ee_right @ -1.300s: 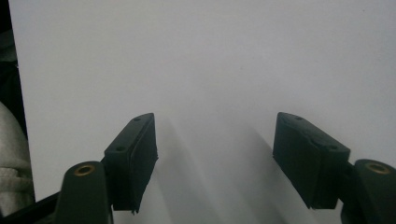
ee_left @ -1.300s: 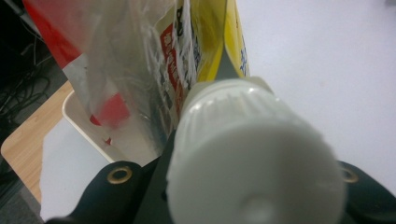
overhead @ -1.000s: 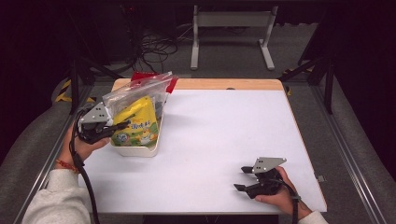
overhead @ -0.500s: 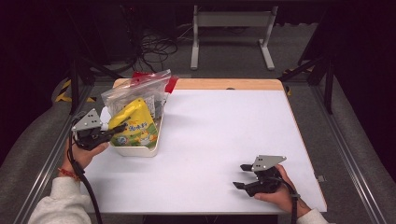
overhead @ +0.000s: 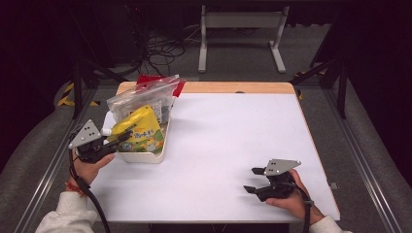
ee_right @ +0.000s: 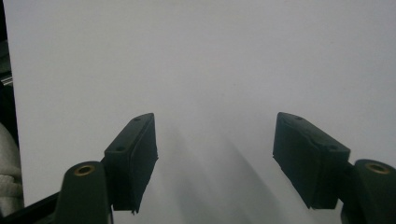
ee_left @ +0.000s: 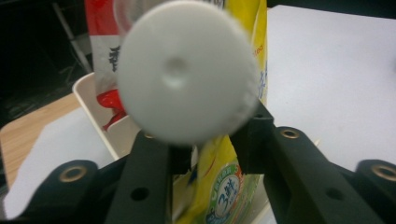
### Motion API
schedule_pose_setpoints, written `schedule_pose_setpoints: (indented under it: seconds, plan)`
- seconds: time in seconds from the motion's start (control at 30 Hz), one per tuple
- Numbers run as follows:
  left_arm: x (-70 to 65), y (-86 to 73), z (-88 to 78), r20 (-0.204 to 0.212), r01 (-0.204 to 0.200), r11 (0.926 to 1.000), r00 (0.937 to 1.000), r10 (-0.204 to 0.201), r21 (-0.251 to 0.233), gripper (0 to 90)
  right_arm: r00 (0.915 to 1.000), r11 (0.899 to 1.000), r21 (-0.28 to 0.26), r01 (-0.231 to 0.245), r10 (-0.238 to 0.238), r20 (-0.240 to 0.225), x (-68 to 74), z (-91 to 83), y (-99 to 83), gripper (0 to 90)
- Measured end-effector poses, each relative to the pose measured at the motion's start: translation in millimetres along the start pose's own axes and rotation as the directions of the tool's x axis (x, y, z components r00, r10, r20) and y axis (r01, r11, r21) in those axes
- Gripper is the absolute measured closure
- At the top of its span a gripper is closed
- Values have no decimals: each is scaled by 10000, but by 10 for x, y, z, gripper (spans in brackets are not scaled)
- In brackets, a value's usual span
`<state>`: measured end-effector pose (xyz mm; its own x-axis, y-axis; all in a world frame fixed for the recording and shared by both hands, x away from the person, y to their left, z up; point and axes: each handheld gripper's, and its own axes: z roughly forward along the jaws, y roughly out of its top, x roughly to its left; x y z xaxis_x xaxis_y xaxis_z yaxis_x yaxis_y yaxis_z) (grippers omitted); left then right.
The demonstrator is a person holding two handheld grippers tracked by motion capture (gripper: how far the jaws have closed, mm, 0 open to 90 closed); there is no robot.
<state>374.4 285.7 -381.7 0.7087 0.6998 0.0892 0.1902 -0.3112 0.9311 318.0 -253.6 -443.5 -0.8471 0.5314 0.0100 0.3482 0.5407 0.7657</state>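
A yellow spouted pouch (overhead: 141,133) with a white cap (overhead: 106,131) leans in the white tray (overhead: 145,158) at the table's left. My left gripper (overhead: 121,138) is at the pouch's spout end. In the left gripper view the cap (ee_left: 187,70) looms close, and the pouch (ee_left: 224,186) hangs between the jaws of the left gripper (ee_left: 204,135). The jaws have just been opening, and a dark gap shows beside the spout. My right gripper (overhead: 251,180) rests open on the white table near the front right. The right gripper (ee_right: 215,140) has nothing between its jaws.
A clear zip bag (overhead: 141,97) of packets stands at the tray's far end, with a red item (overhead: 145,78) behind it. A red and white packet (ee_left: 100,46) shows behind the cap. Metal rails run along both table sides; stand legs and cables lie beyond.
My left hand has sunk and drawn back towards the table's left edge, and the pouch has settled lower into the tray. The right hand has stayed put.
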Motion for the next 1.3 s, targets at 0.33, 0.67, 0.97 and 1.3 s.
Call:
schedule_pose_setpoints:
  seconds: [0.33, 0.67, 0.97, 1.3]
  plan:
    - [-91, -40, -184, -1133, 508, 9963, 9918, -585, -699, 459, 9995, 9995, -331, -8, 18, 318, -31, -81, 17, 299]
    - [-295, -95, -320, -1990, 803, 9891, 9745, -1040, -1238, 293, 9980, 9988, -480, 39, -9, 633, -44, -154, 4, 297]
    - [-475, -238, -402, -1894, 1199, 9889, 9726, -1348, -879, 185, 9961, 9979, -650, 52, 6, 879, -55, -202, 14, 294]
    - [-740, -364, -250, -1197, 1156, 9932, 9859, -1167, -160, 181, 9947, 9971, -761, 21, 58, 1031, -63, -231, 24, 280]
